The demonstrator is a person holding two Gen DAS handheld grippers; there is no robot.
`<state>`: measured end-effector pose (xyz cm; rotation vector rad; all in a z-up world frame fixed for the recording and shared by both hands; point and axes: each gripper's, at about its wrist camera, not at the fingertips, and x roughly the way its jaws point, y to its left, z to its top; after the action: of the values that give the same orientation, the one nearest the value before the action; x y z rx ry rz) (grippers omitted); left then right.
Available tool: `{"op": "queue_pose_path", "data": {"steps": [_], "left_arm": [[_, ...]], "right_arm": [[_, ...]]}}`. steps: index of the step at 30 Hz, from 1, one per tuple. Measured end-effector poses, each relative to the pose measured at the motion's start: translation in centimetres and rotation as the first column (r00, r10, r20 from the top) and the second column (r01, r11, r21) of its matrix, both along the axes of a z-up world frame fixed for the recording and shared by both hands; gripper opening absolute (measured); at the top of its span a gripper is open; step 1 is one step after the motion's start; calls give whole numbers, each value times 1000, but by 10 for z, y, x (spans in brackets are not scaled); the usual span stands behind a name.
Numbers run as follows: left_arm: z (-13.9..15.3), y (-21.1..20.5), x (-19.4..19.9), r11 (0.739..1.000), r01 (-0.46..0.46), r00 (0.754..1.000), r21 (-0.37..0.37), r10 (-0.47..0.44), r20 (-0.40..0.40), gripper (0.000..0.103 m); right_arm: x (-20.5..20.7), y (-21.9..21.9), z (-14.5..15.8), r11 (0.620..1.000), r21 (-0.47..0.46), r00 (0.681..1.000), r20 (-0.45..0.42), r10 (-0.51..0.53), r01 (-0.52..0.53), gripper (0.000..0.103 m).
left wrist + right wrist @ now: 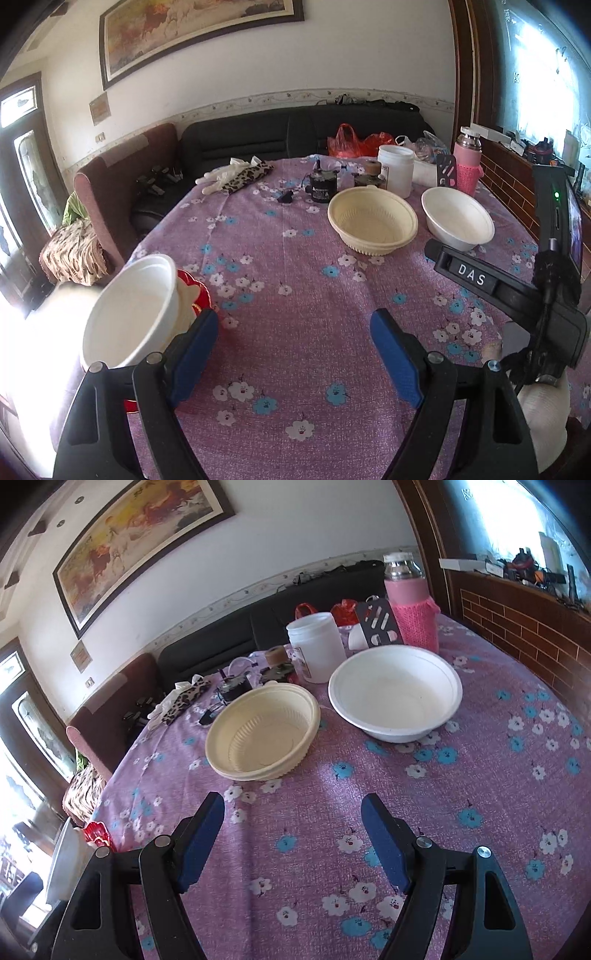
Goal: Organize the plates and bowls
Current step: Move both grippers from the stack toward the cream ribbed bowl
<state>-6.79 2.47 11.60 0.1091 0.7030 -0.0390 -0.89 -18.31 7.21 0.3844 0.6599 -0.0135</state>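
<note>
A cream ribbed bowl and a white bowl stand side by side on the purple flowered tablecloth. Another white bowl leans tilted at the table's left edge on a red plate, just left of my left gripper's left finger. In the right wrist view this bowl and the red plate show at the lower left. My left gripper is open and empty. My right gripper is open and empty, in front of the two bowls.
At the table's back stand a white jar, a pink-sleeved bottle, a black gadget and gloves with a leopard cloth. A dark sofa is behind. The right gripper's body crosses the left view's right side.
</note>
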Motion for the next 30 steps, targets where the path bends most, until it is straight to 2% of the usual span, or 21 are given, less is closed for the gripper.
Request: {"op": "queue_pose_path", "data": {"steps": [5, 12, 20, 30], "left_arm": [[-17, 1, 14, 1000, 9, 999, -17, -10, -50, 83], [-44, 4, 36, 999, 14, 992, -43, -19, -128, 83], [-68, 1, 51, 998, 10, 984, -66, -22, -179, 83], [-105, -5, 65, 996, -15, 970, -90, -7, -242, 83]], "right_arm": [[16, -2, -10, 1000, 25, 1000, -15, -11, 11, 80], [32, -2, -21, 1000, 1, 1000, -20, -23, 23, 80], [41, -8, -46, 1000, 10, 998, -64, -24, 25, 80], [42, -9, -49, 1000, 21, 998, -64, 6, -4, 80]]}}
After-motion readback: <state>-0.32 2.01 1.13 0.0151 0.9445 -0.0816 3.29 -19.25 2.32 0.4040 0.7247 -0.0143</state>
